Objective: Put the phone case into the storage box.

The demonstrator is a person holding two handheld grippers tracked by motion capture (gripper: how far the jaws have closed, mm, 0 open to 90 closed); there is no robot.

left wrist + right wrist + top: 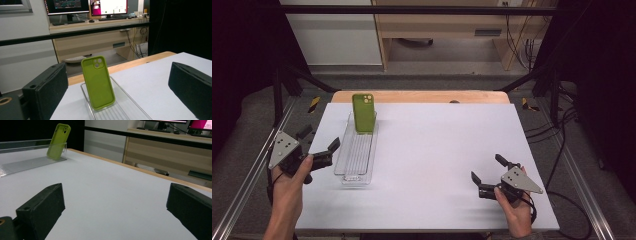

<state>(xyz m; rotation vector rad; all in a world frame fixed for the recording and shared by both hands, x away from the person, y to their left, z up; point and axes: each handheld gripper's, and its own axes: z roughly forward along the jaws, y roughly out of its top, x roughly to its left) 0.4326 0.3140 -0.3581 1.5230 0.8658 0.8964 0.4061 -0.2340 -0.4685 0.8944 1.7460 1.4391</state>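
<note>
**Green phone case waits in the tray, untouched**

At the far end of the clear ribbed plastic tray [355, 150], a lime-green silicone phone case [363, 112] stands tilted against the end wall. Just beside the tray's near left side, the left tongs [319, 145] gape wide, aimed at the case. Well apart on the white worktop [437, 150], the right tongs [486, 169] also gape, empty. Judging by this, no grasp has begun; reaching and lifting remain.
</note>
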